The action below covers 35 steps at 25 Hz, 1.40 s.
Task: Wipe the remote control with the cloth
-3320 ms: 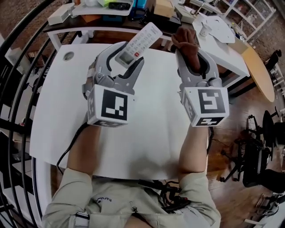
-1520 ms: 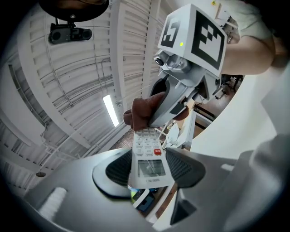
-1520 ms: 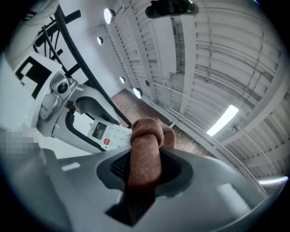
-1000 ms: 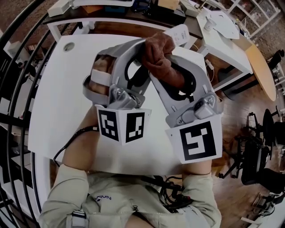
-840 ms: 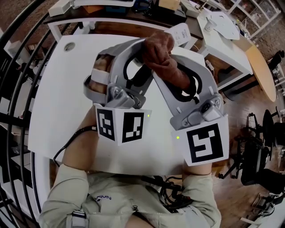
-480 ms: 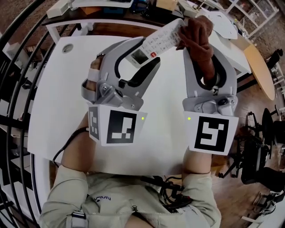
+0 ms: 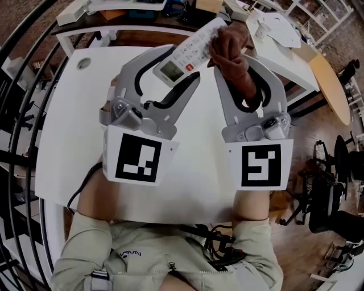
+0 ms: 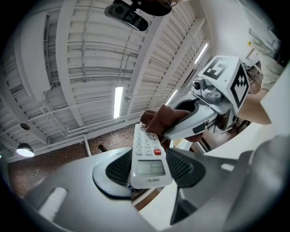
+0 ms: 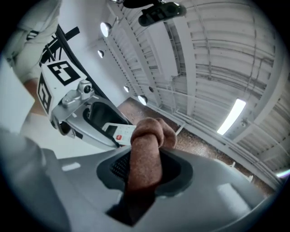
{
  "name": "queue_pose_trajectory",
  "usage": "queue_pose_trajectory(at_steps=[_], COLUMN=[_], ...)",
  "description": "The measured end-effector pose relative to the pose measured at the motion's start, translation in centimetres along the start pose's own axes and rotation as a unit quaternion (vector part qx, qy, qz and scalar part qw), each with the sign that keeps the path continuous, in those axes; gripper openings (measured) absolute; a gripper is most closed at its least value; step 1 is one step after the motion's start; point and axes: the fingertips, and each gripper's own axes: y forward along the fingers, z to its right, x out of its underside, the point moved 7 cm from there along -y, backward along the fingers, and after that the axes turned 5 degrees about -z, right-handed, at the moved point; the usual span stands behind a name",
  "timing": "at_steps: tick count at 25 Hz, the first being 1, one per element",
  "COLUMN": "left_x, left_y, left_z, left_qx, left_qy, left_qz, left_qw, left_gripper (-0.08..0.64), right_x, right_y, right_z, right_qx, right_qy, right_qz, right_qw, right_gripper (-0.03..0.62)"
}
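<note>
My left gripper (image 7: 170, 77) is shut on the lower end of a white remote control (image 7: 189, 50), held up above the white table (image 7: 68, 125); its screen and red button face up. In the left gripper view the remote (image 8: 148, 158) sits between the two dark pads of the left gripper (image 8: 149, 174). My right gripper (image 7: 242, 57) is shut on a bunched brown cloth (image 7: 230, 48), whose wad presses on the remote's far end. In the right gripper view the cloth (image 9: 146, 156) fills the gap of the right gripper (image 9: 146, 174), and the remote (image 9: 118, 132) shows just behind it.
A round cable hole (image 7: 83, 64) sits in the table's far left corner. Behind the table a dark shelf (image 7: 136, 17) carries boxes and papers. A second white desk (image 7: 284, 45) stands at the right, with wooden floor and a black chair base (image 7: 324, 199) beyond.
The left gripper has rolled, so the remote's screen now faces up. The right gripper has pulled apart from crossing the left, and the cloth has slid onto the remote's far end.
</note>
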Motion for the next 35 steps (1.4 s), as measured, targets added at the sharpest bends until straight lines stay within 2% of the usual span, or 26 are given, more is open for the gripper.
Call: queue_pose_trajectory(at_steps=[5, 12, 14, 16, 18, 19, 22, 24, 26, 30, 35], left_x=[0.5, 1.0, 1.2, 1.2, 1.2, 1.2, 1.5, 1.5, 1.2, 0.6, 0.8], left_y=[0.1, 0.2, 0.3, 0.3, 0.2, 0.1, -0.1, -0.2, -0.4, -0.6, -0.4], left_z=[-0.5, -0.9, -1.0, -1.2, -1.4, -1.6, -2.0, -2.1, -2.0, -1.8, -1.8], left_qx=[0.010, 0.027, 0.034, 0.044, 0.062, 0.073, 0.106, 0.129, 0.155, 0.201, 0.236], left_qy=[-0.029, -0.071, -0.092, -0.132, -0.182, -0.202, -0.229, -0.249, -0.279, -0.338, -0.397], left_qz=[0.004, 0.010, 0.017, 0.028, 0.039, 0.043, 0.058, 0.070, 0.083, 0.102, 0.118], left_qw=[0.9995, 0.9970, 0.9950, 0.9899, 0.9806, 0.9758, 0.9659, 0.9574, 0.9439, 0.9137, 0.8791], left_gripper=[0.244, 0.244, 0.244, 0.244, 0.244, 0.244, 0.244, 0.244, 0.244, 0.244, 0.244], right_x=[-0.3, -0.3, -0.5, -0.5, -0.6, -0.6, -0.5, 0.0, 0.8, 1.5, 0.9], right_y=[0.2, 0.0, -0.3, -0.8, -1.4, -1.7, -2.4, -2.6, -2.5, -2.1, -1.7], right_z=[-1.2, -2.3, -2.3, -2.0, -0.8, 0.1, 3.0, 4.1, 4.6, 4.8, 3.3], right_qx=[-0.063, -0.160, -0.188, -0.206, -0.192, -0.171, -0.071, -0.014, 0.019, 0.031, -0.002], right_qy=[0.028, 0.070, 0.086, 0.097, 0.112, 0.123, 0.153, 0.153, 0.149, 0.156, 0.125], right_qz=[0.014, 0.032, 0.043, 0.055, 0.076, 0.093, 0.143, 0.147, 0.139, 0.138, 0.144], right_qw=[0.998, 0.984, 0.977, 0.972, 0.972, 0.973, 0.975, 0.977, 0.979, 0.978, 0.982], right_gripper=[0.114, 0.112, 0.114, 0.114, 0.114, 0.114, 0.117, 0.117, 0.117, 0.115, 0.115])
